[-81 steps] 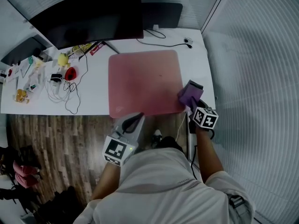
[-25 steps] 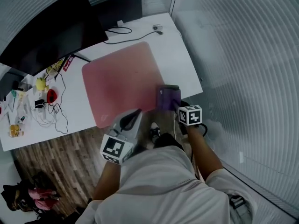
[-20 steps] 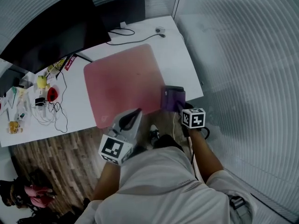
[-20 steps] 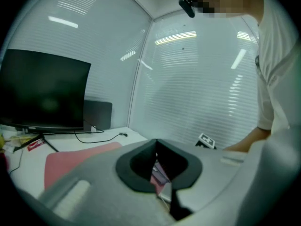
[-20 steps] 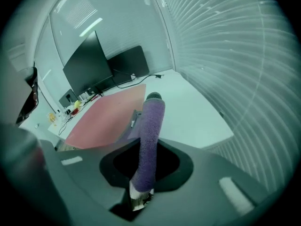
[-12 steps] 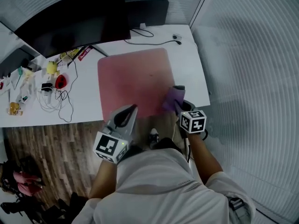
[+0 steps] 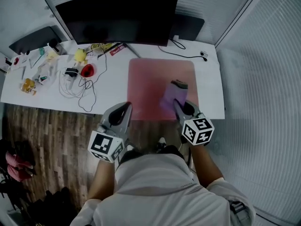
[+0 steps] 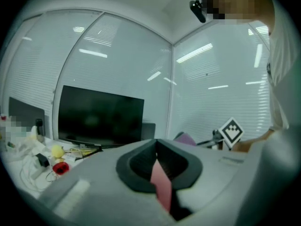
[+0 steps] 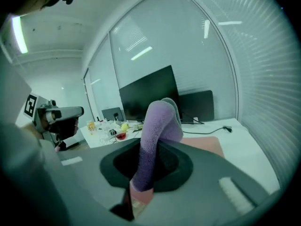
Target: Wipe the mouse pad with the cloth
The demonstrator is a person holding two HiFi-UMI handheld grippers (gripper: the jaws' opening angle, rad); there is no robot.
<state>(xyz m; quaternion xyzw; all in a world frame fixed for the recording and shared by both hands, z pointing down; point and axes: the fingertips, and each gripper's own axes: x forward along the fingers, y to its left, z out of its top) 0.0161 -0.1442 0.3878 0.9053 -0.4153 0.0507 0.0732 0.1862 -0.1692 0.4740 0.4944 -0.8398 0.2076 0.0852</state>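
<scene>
A pink mouse pad [image 7: 155, 79] lies on the white desk [image 7: 113, 86] in front of the monitor. My right gripper [image 7: 177, 103] is shut on a purple cloth [image 7: 172, 94], which hangs over the pad's front right part. In the right gripper view the cloth [image 9: 159, 126] sticks up from between the jaws of that gripper [image 9: 149, 149], with the pad [image 9: 204, 145] beyond it. Whether the cloth touches the pad I cannot tell. My left gripper [image 7: 125, 106] hovers at the desk's front edge, left of the pad. Its jaws are shut, with nothing between them [image 8: 156, 144].
A black monitor [image 7: 117, 15] stands at the back of the desk. To the left lie a yellow toy [image 7: 80, 55], a red object [image 7: 87, 70], tangled cables [image 7: 77, 86] and small clutter. A cable with a plug [image 7: 202, 54] lies at the back right. A glass wall is at the right, and wooden floor [image 7: 47, 135] is below.
My right gripper has carried the cloth from the pad's front right corner inward over the pad. The left gripper stays near the desk's front edge. The head view has turned.
</scene>
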